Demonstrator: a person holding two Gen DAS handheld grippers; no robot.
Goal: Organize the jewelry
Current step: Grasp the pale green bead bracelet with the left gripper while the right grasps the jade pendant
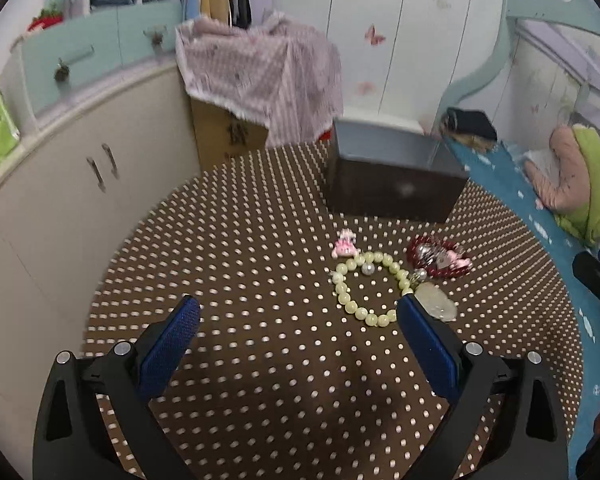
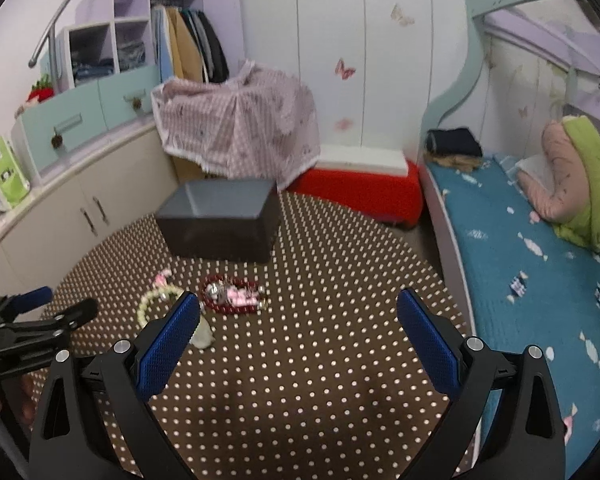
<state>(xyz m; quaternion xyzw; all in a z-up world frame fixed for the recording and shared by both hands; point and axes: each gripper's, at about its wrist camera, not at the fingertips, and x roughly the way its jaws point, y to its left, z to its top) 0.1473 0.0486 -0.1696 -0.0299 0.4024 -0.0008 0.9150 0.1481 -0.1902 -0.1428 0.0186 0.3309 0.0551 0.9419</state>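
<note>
On the brown dotted tablecloth [image 1: 260,240] lies a pale green bead bracelet [image 1: 370,288] with a pale pendant [image 1: 436,304], a dark red bead bracelet [image 1: 438,258] with pink and silver charms, and a small pink charm [image 1: 345,243]. Behind them stands a dark open box [image 1: 396,178]. My left gripper [image 1: 300,312] is open, just short of the green bracelet, nothing between its fingers. My right gripper [image 2: 300,308] is open and empty, right of the red bracelet [image 2: 232,296]; the green bracelet [image 2: 156,300] sits partly behind its left finger. The box [image 2: 220,220] stands beyond.
A cream cabinet [image 1: 80,168] borders the table on the left. A bed with a blue cover [image 2: 532,272] and a pink-green pillow [image 2: 576,184] runs along the right. A cloth-draped box [image 2: 240,124] and a red seat [image 2: 364,192] stand behind the table.
</note>
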